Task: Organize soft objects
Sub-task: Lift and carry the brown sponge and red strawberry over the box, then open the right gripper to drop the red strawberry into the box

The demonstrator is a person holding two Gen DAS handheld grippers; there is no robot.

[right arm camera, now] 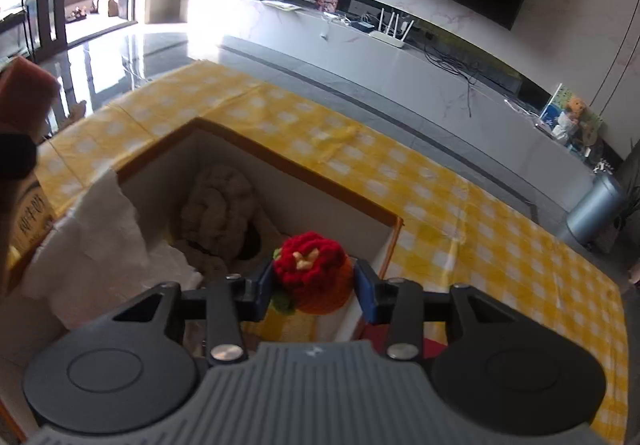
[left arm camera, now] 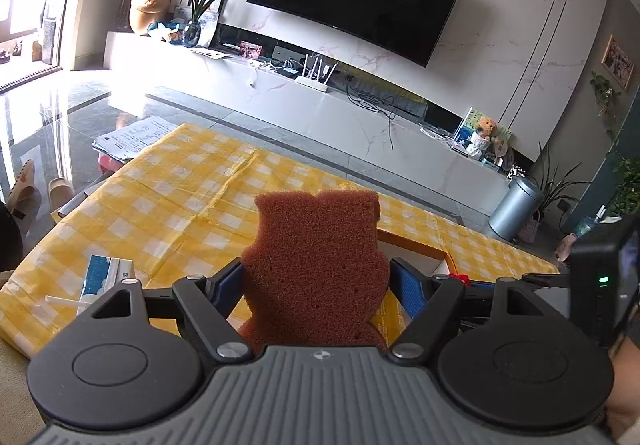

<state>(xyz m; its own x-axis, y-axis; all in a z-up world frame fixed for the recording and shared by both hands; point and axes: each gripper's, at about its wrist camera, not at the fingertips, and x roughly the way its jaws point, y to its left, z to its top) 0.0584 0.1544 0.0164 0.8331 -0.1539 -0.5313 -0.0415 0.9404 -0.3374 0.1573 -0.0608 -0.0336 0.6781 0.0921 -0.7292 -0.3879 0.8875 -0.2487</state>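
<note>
We log the left gripper (left arm camera: 316,281) pinching an upright brown sponge (left arm camera: 316,245) above the yellow checked cloth (left arm camera: 192,181). Our right gripper (right arm camera: 314,283) clamps a red crocheted toy (right arm camera: 310,269) over the open box (right arm camera: 304,181).

Table (left arm camera: 192,181), low, covered by a yellow-and-white checked cloth (right arm camera: 460,213), creased along its fold lines. Directly on the cloth:
- one open box (right arm camera: 304,169) with an orange rim and white inner walls, set toward the right half of the table;
- one small blue-and-white carton (left arm camera: 105,273) near the left front corner;
- one white stick-like item (left arm camera: 64,301) lying just beside that carton, too small to identify.
</note>
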